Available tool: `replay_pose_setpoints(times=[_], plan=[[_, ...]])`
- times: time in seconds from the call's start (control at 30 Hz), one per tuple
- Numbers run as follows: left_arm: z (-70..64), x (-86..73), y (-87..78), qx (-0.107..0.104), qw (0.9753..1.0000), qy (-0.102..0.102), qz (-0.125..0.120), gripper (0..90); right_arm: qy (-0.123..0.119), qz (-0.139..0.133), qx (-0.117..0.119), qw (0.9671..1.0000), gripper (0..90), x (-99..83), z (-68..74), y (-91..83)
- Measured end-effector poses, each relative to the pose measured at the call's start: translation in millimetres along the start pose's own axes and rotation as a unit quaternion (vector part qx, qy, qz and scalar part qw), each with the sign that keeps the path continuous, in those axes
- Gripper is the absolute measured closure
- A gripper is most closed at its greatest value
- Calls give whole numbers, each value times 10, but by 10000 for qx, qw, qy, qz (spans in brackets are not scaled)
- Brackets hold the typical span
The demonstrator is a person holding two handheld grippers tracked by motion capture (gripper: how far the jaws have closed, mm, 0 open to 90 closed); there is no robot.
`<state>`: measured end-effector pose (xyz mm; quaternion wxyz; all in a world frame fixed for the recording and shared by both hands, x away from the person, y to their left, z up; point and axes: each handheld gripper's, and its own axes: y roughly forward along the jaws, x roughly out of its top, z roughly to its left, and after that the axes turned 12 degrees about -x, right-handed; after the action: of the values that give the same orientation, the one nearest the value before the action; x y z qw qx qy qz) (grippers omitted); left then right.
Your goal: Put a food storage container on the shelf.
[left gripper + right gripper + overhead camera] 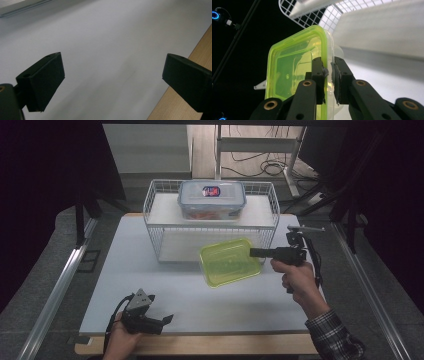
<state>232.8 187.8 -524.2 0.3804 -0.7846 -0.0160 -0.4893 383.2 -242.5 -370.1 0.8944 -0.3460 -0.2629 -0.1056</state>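
A clear box with a lime-green lid [229, 261] hangs above the white table in front of the wire shelf rack [160, 227]. My right gripper [254, 252] is shut on its right rim; in the right gripper view the jaws clamp the green-lidded box [292, 65] at its edge, my right gripper [329, 75] pinching lid and wall together. A clear lidded food box with a red and blue label [212, 199] stands on the rack's upper shelf. My left gripper [167, 319] rests at the table's front left, open and empty; in its own view the left gripper [112, 75] shows bare table between its jaws.
The white tabletop [140, 270] lies on a wooden board whose edge [175, 105] runs along the front. The rack's lower shelf [180, 247] is bare. Metal rails [55, 295] flank the table, and cables lie on the floor behind.
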Motion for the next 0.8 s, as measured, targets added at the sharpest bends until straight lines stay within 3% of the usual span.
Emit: replay_pose_setpoints(times=[0.8], plan=[[4, 5, 12, -53, 10000, -23, -46, 40, 71, -699, -43, 9975, 803, 622, 349, -182]])
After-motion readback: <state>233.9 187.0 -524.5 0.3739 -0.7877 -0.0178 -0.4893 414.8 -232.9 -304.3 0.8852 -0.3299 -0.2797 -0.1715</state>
